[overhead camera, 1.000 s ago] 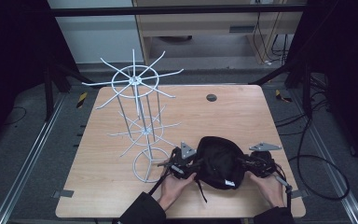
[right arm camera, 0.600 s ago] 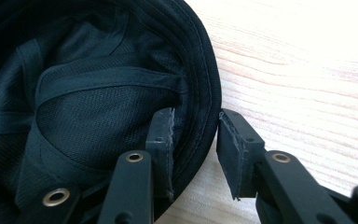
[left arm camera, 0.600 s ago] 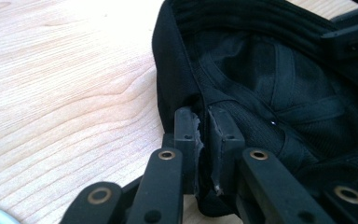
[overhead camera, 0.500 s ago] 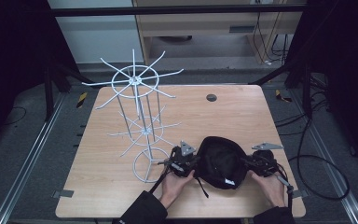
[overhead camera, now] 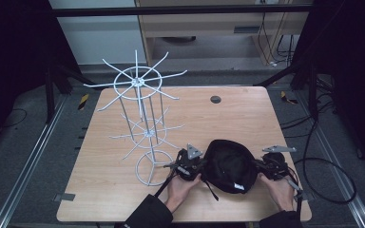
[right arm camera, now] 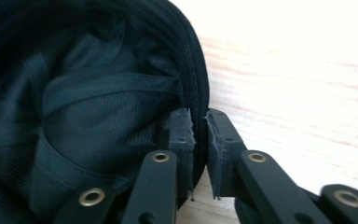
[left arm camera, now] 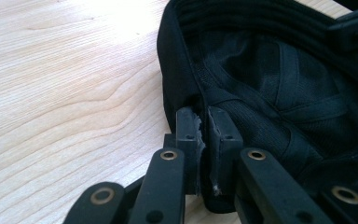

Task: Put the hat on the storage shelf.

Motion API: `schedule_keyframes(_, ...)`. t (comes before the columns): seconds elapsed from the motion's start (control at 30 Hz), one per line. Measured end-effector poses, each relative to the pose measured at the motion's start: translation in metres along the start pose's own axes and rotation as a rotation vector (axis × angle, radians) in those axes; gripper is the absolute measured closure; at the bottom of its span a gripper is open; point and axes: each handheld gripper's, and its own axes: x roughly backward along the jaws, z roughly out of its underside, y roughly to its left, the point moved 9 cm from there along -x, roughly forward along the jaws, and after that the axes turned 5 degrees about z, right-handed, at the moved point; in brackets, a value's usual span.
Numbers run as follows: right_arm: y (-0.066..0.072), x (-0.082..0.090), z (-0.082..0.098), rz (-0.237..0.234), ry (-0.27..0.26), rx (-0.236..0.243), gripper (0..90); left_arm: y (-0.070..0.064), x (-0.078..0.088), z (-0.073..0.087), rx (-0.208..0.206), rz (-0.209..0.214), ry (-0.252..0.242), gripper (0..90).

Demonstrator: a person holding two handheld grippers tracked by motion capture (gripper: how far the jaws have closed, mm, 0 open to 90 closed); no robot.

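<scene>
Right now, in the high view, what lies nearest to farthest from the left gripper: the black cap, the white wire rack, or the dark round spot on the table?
1. Black cap, gripped at its rim by the left gripper.
2. White wire rack, beside it, to the left.
3. Dark round spot, at the far edge.

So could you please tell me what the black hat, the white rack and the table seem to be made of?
Black hat: woven fabric, matte, with a mesh-like lining and stitched brim rows in the gripper views.
White rack: thin metal wire by the look, probably coated white.
Table: light wood or wood-look laminate; grain lines show, and which it is stays open.
</scene>
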Motion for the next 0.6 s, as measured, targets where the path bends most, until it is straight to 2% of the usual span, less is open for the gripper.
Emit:
schedule_keyframes(0.13, -0.002, 0.010, -0.007, 0.009, -0.047, -0.003, 84.1, -0.002, -0.001, 0.000, -0.009, 0.014, 0.004, 83.4)
schedule_keyframes(0.2, -0.003, 0.014, -0.010, 0.010, -0.070, -0.004, 84.4, -0.004, -0.003, -0.001, -0.001, 0.016, -0.001, 83.4)
schedule_keyframes(0.23, -0.002, 0.021, -0.016, 0.009, -0.112, 0.002, 84.6, -0.004, -0.005, -0.001, -0.001, 0.016, -0.003, 83.4)
schedule_keyframes(0.27, -0.002, 0.021, -0.016, 0.009, -0.112, 0.002, 84.6, -0.004, -0.005, -0.001, -0.001, 0.016, -0.003, 83.4)
schedule_keyframes(0.4, 0.004, 0.036, -0.029, 0.015, -0.212, 0.046, 84.9, -0.006, -0.010, -0.005, 0.004, 0.018, -0.009, 83.5)
schedule_keyframes(0.43, 0.010, 0.045, -0.036, 0.019, -0.262, 0.069, 85.0, -0.007, -0.012, -0.006, 0.003, 0.021, -0.007, 83.6)
schedule_keyframes(0.47, 0.010, 0.045, -0.036, 0.019, -0.262, 0.069, 85.0, -0.007, -0.013, -0.007, 0.000, 0.020, -0.008, 83.6)
schedule_keyframes(0.5, 0.015, 0.050, -0.040, 0.016, -0.296, 0.089, 85.1, -0.009, -0.016, -0.009, -0.008, 0.015, -0.008, 83.6)
schedule_keyframes(0.53, 0.015, 0.050, -0.040, 0.016, -0.296, 0.089, 85.1, -0.009, -0.016, -0.009, -0.008, 0.015, -0.008, 83.6)
schedule_keyframes(0.57, 0.021, 0.056, -0.044, 0.007, -0.332, 0.115, 85.2, -0.009, -0.017, -0.011, -0.018, 0.011, -0.007, 83.7)
schedule_keyframes(0.6, 0.022, 0.058, -0.046, 0.004, -0.345, 0.125, 85.2, -0.009, -0.018, -0.012, -0.018, 0.012, -0.007, 83.7)
